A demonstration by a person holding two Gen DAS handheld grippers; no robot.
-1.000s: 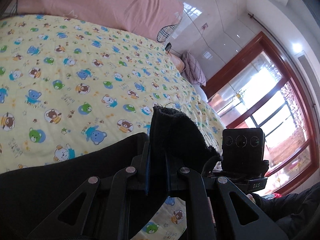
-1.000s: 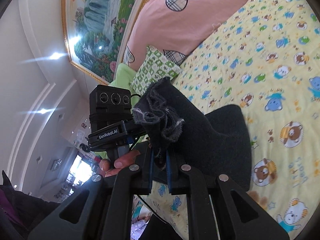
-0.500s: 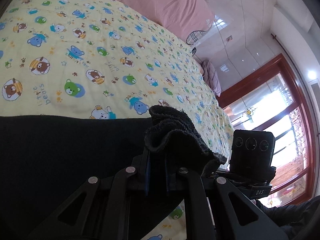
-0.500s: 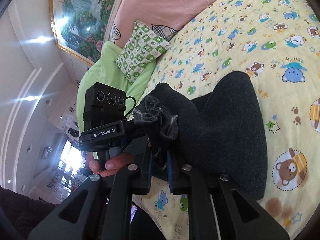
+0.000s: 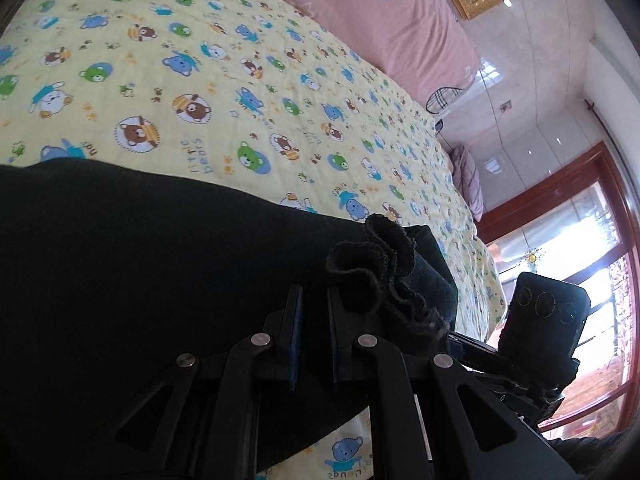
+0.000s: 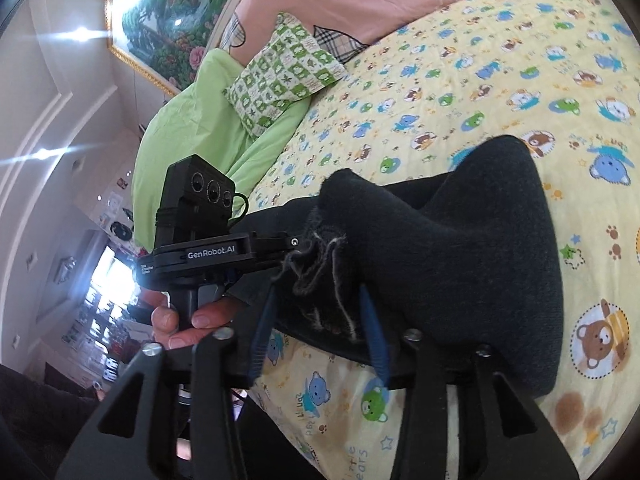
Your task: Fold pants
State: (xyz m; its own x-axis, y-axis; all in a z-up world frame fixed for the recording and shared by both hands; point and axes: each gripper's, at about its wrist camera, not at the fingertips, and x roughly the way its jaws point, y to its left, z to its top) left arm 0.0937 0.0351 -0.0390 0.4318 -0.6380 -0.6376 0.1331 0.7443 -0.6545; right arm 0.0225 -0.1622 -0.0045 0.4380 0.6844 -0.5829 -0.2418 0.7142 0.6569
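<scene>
We lay the fold on the bed (image 5: 248, 80); left tongs (image 5: 312, 300) pinch the pants (image 5: 120, 260); right tongs (image 6: 320, 300) are opening around the hem; next, release left.

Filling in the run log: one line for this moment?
left gripper: shut on pants | right gripper: opening, hem between | pants on bedspread

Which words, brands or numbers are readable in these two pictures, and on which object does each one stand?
"GenRobot.AI": white letters on the black mount under the left gripper's camera, right wrist view.
"little bears": blue print on the yellow bedsheet, left wrist view.
Small white text below "GenRobot.AI": too small to read.
Other sheet prints are upside down or cut off; unreadable with certainty.
No numbers are readable.
</scene>
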